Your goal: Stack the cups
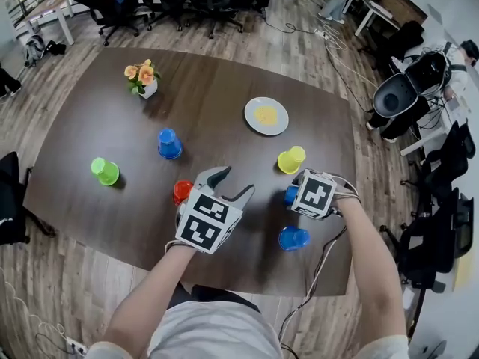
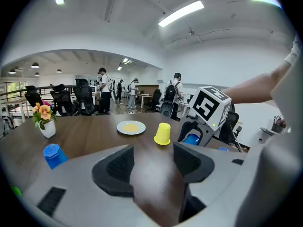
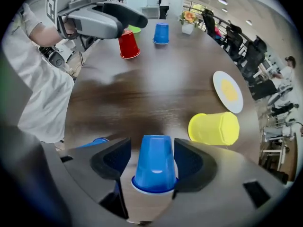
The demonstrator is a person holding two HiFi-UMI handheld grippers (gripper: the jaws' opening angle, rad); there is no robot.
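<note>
My right gripper (image 3: 151, 151) stands open, jaws apart round a blue cup (image 3: 155, 167), pads not pressing it. Cup sits on my side of the plate (image 1: 266, 116), past the yellow cup (image 1: 291, 159). Left gripper (image 2: 152, 162) gapes empty, nearer me than the plate.

Both forearms bare, reaching forward over the desk (image 1: 90, 163).

Left forearm (image 1: 153, 290) angles up and to the right. Left gripper (image 1: 233, 184): fingers (image 2: 118, 167) wide apart, nothing between them.

Right forearm (image 1: 370, 253) runs almost straight ahead. Right gripper (image 3: 152, 160) is turned toward the left one. Its fingers (image 3: 191, 162) are spread, a blue cup (image 3: 155, 174) standing between them, with a gap showing on one side.
</note>
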